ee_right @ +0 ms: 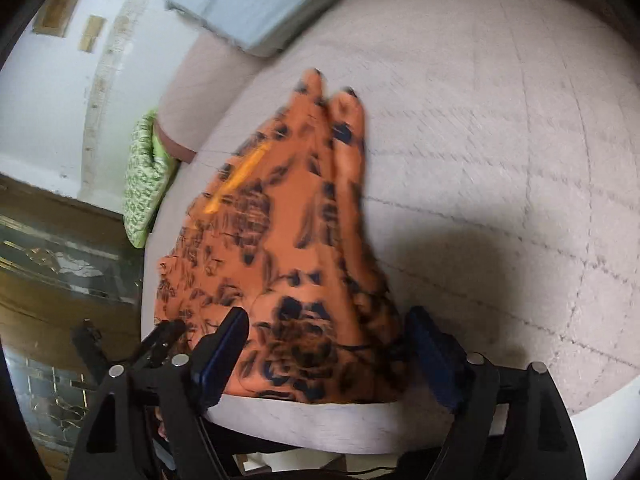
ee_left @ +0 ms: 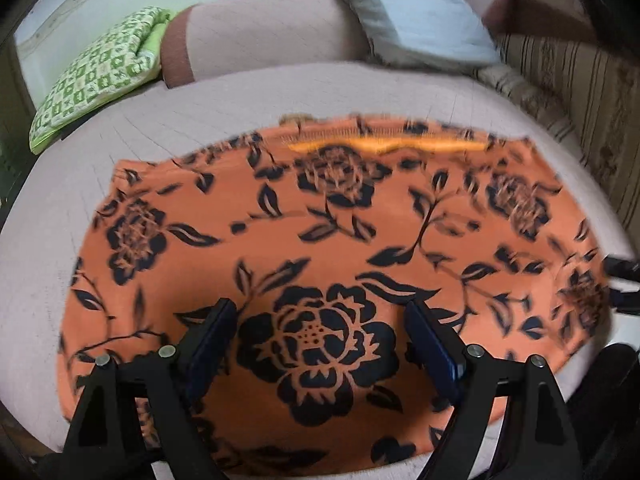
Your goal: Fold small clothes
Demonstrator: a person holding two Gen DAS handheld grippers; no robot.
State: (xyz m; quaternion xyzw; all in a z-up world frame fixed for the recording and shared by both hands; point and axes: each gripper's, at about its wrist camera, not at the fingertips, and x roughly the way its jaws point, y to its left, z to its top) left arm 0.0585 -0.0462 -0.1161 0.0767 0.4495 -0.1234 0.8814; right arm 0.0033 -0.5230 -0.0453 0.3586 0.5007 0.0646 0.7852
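Across the pinkish sofa seat (ee_left: 168,120) the orange flowered garment (ee_left: 320,240) lies spread from 9 to 3 o'clock beneath the left claw (ee_left: 320,322), spread wide, while the right claw (ee_right: 326,330), likewise spread, straddles its near edge at 6 o'clock.

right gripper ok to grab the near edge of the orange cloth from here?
Probably yes. The right gripper is open, and the orange cloth lies right in front of it on the pink cushion, its near edge between the fingers. Nothing blocks the way.
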